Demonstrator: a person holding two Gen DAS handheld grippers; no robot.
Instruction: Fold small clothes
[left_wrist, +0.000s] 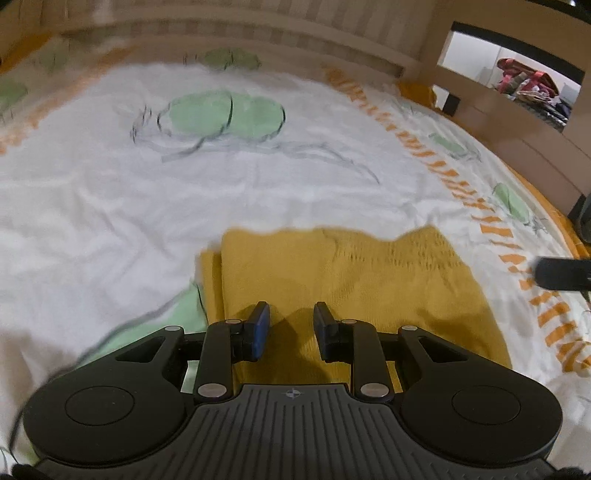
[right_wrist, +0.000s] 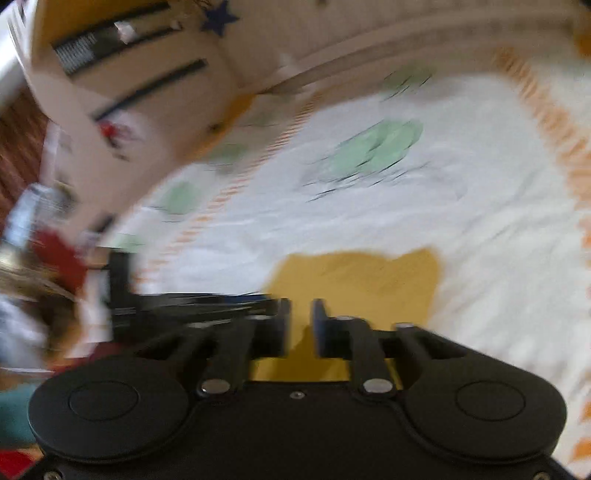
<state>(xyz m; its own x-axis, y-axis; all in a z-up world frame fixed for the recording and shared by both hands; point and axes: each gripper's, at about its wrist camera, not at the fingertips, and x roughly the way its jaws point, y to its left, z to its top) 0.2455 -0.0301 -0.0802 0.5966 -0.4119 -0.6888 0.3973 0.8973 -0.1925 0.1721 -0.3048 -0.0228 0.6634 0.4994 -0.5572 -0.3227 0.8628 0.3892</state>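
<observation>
- Narrowly parted, the left gripper (left_wrist: 291, 325) is hovering over the near part of the mustard knit garment (left_wrist: 351, 280), pinching nothing
- Likewise the right gripper (right_wrist: 301, 325) is showing a slim empty gap
- Folded garment is lying on the rumpled white bedsheet (left_wrist: 110, 192); next fold probably needs an edge pinched

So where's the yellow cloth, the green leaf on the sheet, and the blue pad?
yellow cloth (left_wrist: 369, 280): left wrist view, its middle.
green leaf print (left_wrist: 221, 114): left wrist view, leaf centre.
blue pad (left_wrist: 261, 325): left wrist view, finger's face.
</observation>
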